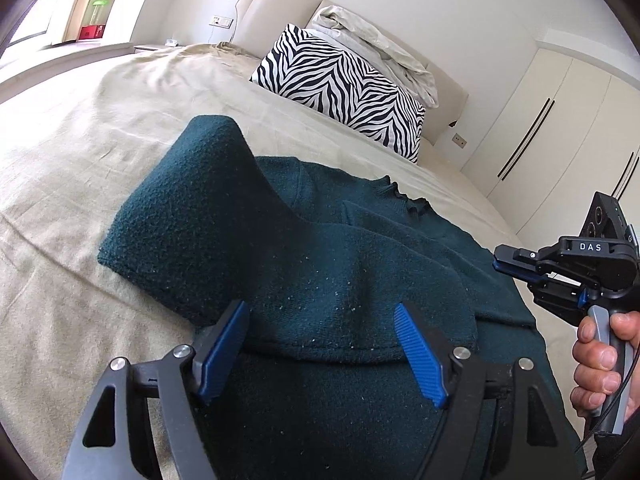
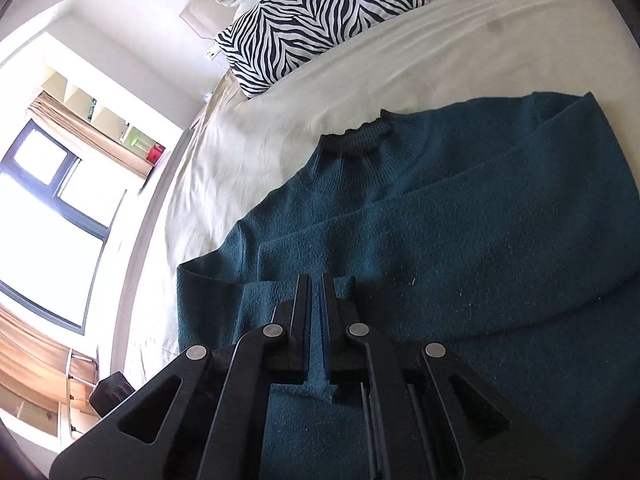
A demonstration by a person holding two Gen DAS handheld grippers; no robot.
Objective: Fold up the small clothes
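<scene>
A dark green knit sweater (image 1: 320, 264) lies on the bed, neck away from me, with both sleeves folded across its body. It also shows in the right wrist view (image 2: 460, 220). My left gripper (image 1: 320, 320) is open, its blue pads wide apart just above the folded left sleeve (image 1: 188, 216), holding nothing. My right gripper (image 2: 316, 280) is shut with only a thin gap between the pads, empty, above the sweater's lower part. It also shows in the left wrist view (image 1: 498, 260), held by a hand at the sweater's right edge.
The beige bed sheet (image 1: 80, 152) spreads around the sweater. A zebra-print pillow (image 1: 344, 84) and a crumpled white duvet (image 1: 372, 40) lie at the headboard. White wardrobe doors (image 1: 552, 128) stand to the right. A window (image 2: 52, 216) is to the left.
</scene>
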